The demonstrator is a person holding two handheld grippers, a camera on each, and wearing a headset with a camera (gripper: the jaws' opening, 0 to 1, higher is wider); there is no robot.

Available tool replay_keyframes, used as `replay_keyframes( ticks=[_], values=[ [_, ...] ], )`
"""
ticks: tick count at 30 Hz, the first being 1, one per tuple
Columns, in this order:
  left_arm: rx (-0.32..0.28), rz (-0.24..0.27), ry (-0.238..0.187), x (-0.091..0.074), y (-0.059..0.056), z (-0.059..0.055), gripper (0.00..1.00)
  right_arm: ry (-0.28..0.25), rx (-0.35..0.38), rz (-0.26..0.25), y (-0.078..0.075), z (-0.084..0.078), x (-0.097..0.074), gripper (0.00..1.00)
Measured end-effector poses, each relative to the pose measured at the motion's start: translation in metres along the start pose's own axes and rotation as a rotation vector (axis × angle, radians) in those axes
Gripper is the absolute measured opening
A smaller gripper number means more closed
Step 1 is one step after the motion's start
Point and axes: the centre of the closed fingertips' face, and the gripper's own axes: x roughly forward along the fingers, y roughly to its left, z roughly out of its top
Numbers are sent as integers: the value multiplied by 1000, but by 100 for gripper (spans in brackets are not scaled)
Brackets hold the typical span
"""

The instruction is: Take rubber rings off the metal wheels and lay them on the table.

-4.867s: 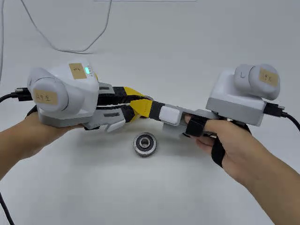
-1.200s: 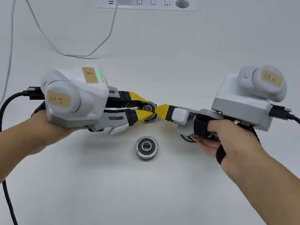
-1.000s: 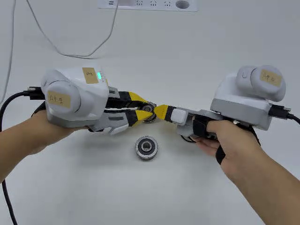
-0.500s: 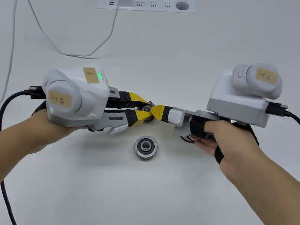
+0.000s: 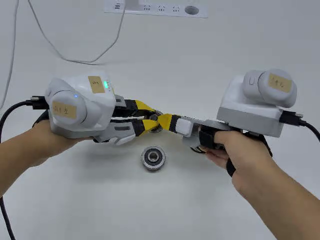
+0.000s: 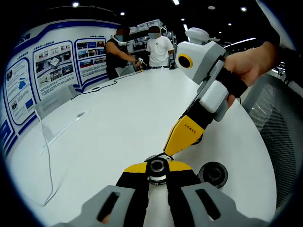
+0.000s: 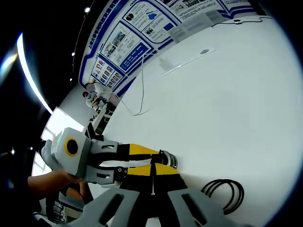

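The right hand-held gripper (image 7: 154,167) rises from the bottom edge, its yellow-tipped jaws lying together with only a thin seam between them. Their tips sit against a metal wheel (image 7: 169,161), which is clamped between the yellow jaws of the left hand-held gripper (image 7: 158,159) reaching in from the left, its white body held in a hand (image 7: 49,182). Black rubber rings (image 7: 225,190) lie overlapping on the white table (image 7: 227,94) just beside the jaws. A thin cable (image 7: 142,80) crosses the far table. Posters (image 7: 137,42) line the wall, and people (image 7: 94,97) stand beyond.

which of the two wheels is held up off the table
The wheel clamped in the left gripper; the other wheel lies loose and flat on the table.
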Motion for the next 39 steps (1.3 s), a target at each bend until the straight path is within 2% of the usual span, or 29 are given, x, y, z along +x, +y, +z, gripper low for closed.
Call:
replay_keyframes(
  ticks=[6,11,16,19,22,24,28,34,37,39],
  values=[
    [0,20,2,-1,0,0,13,-8,-3,-21,-3,1,1,1],
    [-49,19,2,-1,1,0,13,-6,3,-42,-5,0,1,1],
    [-58,19,15,-5,0,1,14,0,-4,-43,-5,-3,1,1],
    [-79,29,1,-12,1,3,12,1,-6,-42,-5,-2,2,1],
    [-114,56,-30,-21,8,9,19,7,-14,-40,-6,-3,4,1],
    [-111,72,-40,-27,11,11,22,10,-15,-38,-6,-3,5,1],
    [-118,97,-50,-39,18,13,21,15,-16,-28,-2,-4,10,1],
    [-130,123,-66,-53,20,17,27,23,-23,-5,6,-4,8,2],
    [-136,118,-68,-56,17,16,25,38,-6,59,19,-4,2,2],
    [-140,115,-68,-57,15,16,26,40,-7,80,25,-3,-3,2]
  ],
)
